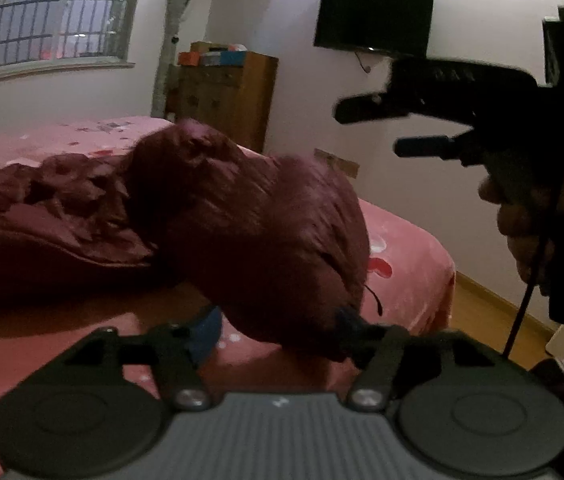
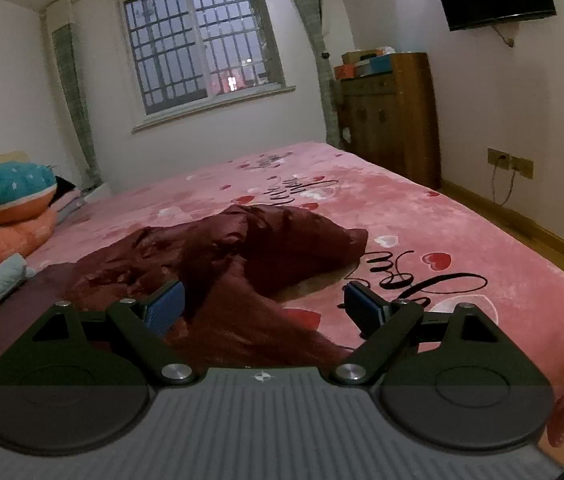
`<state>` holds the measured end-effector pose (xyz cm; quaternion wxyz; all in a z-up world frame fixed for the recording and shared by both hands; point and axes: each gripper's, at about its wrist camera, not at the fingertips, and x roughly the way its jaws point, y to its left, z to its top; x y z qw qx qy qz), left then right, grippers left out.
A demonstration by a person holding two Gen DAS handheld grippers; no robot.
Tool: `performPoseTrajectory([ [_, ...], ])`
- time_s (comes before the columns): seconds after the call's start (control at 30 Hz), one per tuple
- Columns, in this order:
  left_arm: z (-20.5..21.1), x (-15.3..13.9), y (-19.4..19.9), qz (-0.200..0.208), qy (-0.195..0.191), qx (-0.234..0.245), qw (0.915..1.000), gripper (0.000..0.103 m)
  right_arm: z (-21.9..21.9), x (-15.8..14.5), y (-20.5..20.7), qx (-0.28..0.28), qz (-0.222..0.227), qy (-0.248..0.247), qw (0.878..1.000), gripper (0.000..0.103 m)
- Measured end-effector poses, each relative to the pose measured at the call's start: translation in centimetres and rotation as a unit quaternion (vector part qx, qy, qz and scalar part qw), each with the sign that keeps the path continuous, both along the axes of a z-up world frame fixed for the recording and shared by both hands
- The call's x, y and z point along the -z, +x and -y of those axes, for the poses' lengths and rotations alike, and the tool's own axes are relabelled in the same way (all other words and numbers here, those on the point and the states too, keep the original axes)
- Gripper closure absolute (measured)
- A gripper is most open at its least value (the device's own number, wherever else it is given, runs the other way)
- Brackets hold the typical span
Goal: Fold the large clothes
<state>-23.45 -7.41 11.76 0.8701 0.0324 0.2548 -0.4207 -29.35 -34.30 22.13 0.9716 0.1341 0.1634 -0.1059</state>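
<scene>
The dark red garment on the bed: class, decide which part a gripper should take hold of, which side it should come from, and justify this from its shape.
Probably the thin corner of the dark red garment that lies flat on the pink blanket, toward the wooden-floor side. Come in low from that side: the edge there is exposed, while the middle is a puffy, crumpled heap too thick to pinch.
</scene>
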Motion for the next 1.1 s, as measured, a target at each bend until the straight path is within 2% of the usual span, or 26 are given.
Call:
performPoseTrajectory([
  [0.1,-1.5,-0.9,0.0,0.011,0.005,-0.023,0.9996,0.024,-0.5,-0.2,-0.4,0.000,0.002,-0.006,1.000,0.000],
  [0.17,-2.4,-1.4,0.7,0.016,0.009,-0.046,0.9987,0.024,-0.7,0.3,-0.6,-0.006,0.003,-0.002,1.000,0.000],
  [0.33,-3.6,-2.3,3.5,0.020,0.024,-0.099,0.9946,0.023,-0.8,4.4,1.4,-0.009,-0.005,-0.011,1.000,0.000],
  [0.47,-2.7,-3.3,6.4,0.031,0.028,-0.119,0.9920,0.021,-0.7,8.6,3.9,0.006,-0.008,-0.027,1.000,0.000],
  [0.63,1.7,-3.9,10.6,0.050,0.046,-0.109,0.9917,0.018,-0.4,13.4,7.0,-0.001,-0.040,-0.051,0.998,0.000],
  [0.77,6.6,-3.7,14.1,0.056,0.062,-0.094,0.9921,0.018,1.8,16.0,9.3,0.005,-0.068,-0.011,0.998,0.000],
  [0.9,11.0,-3.6,17.1,0.062,0.081,-0.082,0.9914,0.018,3.1,17.0,11.3,-0.003,-0.084,0.013,0.996,0.000],
  [1.0,14.1,-3.6,18.7,0.080,0.113,-0.078,0.9872,0.018,3.1,17.5,12.0,-0.018,-0.087,0.014,0.996,0.000],
  [1.1,17.0,-3.0,20.1,0.106,0.164,-0.079,0.9776,0.018,3.3,17.6,12.6,-0.030,-0.085,0.018,0.996,0.000],
])
